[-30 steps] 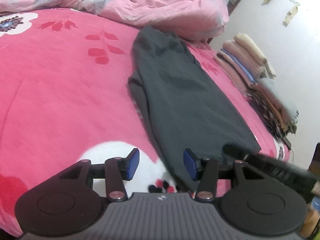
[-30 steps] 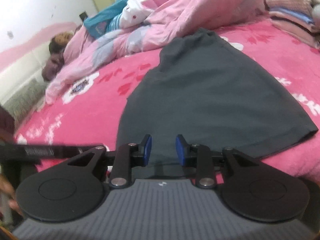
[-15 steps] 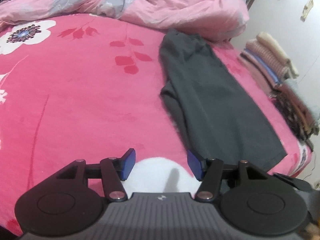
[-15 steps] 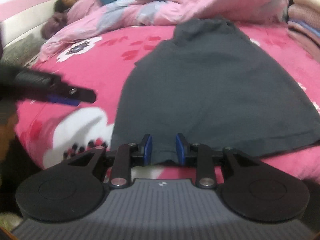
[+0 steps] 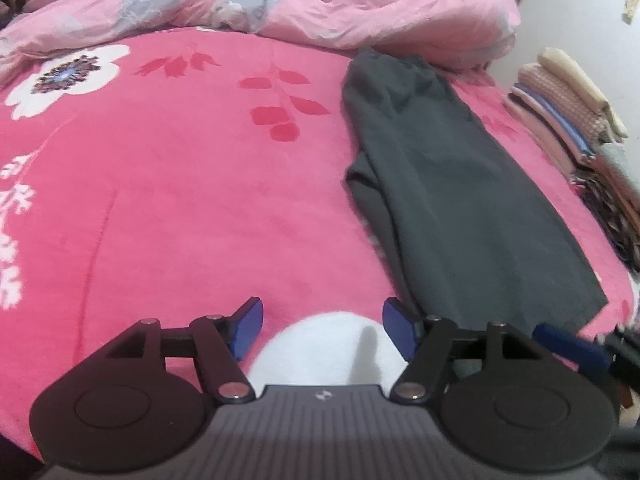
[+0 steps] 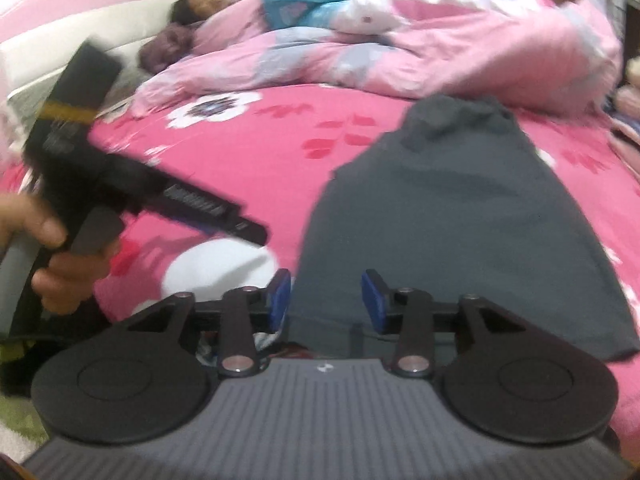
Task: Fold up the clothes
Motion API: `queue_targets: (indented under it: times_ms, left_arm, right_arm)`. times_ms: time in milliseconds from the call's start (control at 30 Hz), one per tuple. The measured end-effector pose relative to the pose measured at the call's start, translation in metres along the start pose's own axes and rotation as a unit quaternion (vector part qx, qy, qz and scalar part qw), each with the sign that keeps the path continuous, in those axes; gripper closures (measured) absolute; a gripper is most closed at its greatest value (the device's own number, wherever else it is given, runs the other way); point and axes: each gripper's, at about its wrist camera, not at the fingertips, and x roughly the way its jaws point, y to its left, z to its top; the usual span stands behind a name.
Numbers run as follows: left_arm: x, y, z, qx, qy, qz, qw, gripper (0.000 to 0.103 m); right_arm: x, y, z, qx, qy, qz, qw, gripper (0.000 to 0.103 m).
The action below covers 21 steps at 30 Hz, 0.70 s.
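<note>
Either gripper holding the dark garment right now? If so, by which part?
Neither. Left gripper jaws are opening over bare bedspread. Right gripper jaws are opening at the garment's near hem, pads off it.

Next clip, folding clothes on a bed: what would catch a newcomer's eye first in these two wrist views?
First, the dark grey garment, lying lengthwise on the right side of the bright pink floral bedspread. Behind it a rumpled pink duvet lies across the far end of the bed, and a stack of folded clothes stands at the right edge. Up close, the left gripper and right gripper are both opening with nothing clamped, the right one over the garment's near hem.
</note>
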Motion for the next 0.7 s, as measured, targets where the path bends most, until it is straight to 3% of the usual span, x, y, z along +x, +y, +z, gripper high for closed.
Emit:
queue_targets:
  times_ms: [100, 200, 333, 367, 400, 500, 633, 700]
  left_arm:
    - [-0.001, 0.001, 0.003, 0.000, -0.003, 0.021, 0.9998, 0.033]
    - [-0.001, 0.001, 0.007, -0.001, -0.003, 0.035, 0.9994, 0.033]
    - [-0.002, 0.004, 0.011, -0.017, -0.012, 0.025, 0.9995, 0.033]
    - [-0.001, 0.006, 0.013, -0.027, -0.017, 0.019, 0.9993, 0.033]
    - [-0.001, 0.009, 0.015, -0.044, -0.020, 0.013, 0.9988, 0.032]
    - [0.006, 0.016, 0.026, -0.091, -0.030, -0.030, 0.9949, 0.031]
    - [0.027, 0.015, 0.041, -0.115, -0.034, -0.105, 0.9872, 0.031]
    - [0.041, 0.009, 0.048, -0.111, -0.029, -0.119, 0.9863, 0.031]
  right_arm:
    - [0.011, 0.019, -0.007, -0.046, -0.001, -0.002, 0.999, 0.061]
    - [0.023, 0.029, -0.013, -0.082, 0.007, -0.031, 0.996, 0.061]
    - [0.035, 0.029, -0.021, -0.105, 0.018, -0.046, 0.993, 0.064]
    - [0.037, 0.028, -0.022, -0.104, 0.018, -0.045, 0.993, 0.069]
    - [0.037, 0.027, -0.023, -0.101, 0.018, -0.043, 0.994, 0.081]
    - [0.035, 0.012, -0.022, -0.051, 0.014, -0.024, 0.998, 0.094]
    - [0.033, -0.011, -0.022, 0.028, 0.006, 0.008, 1.000, 0.098]
    - [0.031, -0.024, -0.022, 0.072, 0.001, 0.027, 0.997, 0.099]
